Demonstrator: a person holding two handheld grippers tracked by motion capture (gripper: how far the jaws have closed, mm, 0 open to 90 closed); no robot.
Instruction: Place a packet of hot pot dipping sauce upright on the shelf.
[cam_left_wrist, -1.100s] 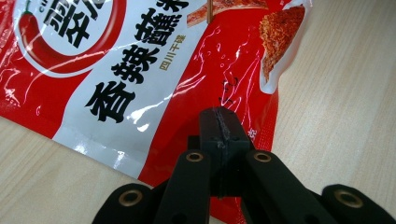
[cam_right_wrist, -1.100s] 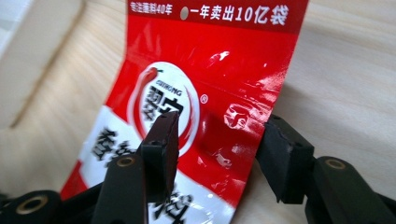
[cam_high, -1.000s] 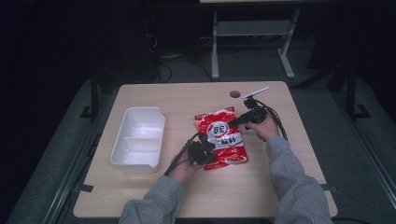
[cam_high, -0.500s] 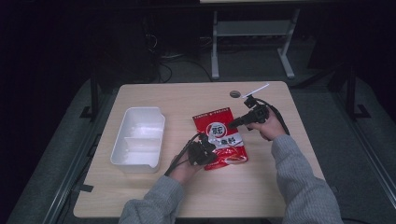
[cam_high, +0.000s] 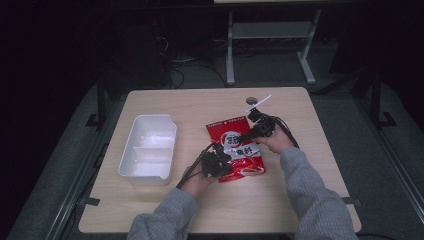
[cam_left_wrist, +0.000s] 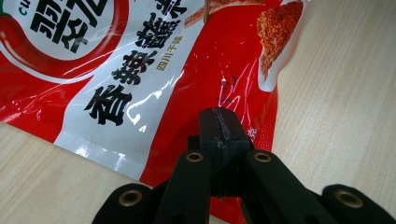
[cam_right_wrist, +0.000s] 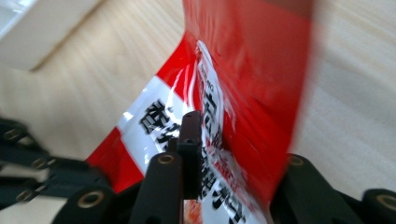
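Glossy red pouch (cam_high: 235, 150) (crinkled), 2 grippers clamped on, pale woodgrain table (cam_high: 200, 105)

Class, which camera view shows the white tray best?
The high view: the whole white tray sits left of the red packet. The right gripper view catches a blurred white corner, likely the tray; the left gripper view adds nothing.

Both hand-held grippers, left (cam_high: 218, 159) and right (cam_high: 248, 134), are clamped tight, forearms converging.

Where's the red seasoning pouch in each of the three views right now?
High view: red pouch at table centre, between both hands.
Left gripper view: pouch across the upper left, tongs shut on its edge.
Right gripper view: pouch rising through the centre, pinched.
Shared landmark: wooden table.
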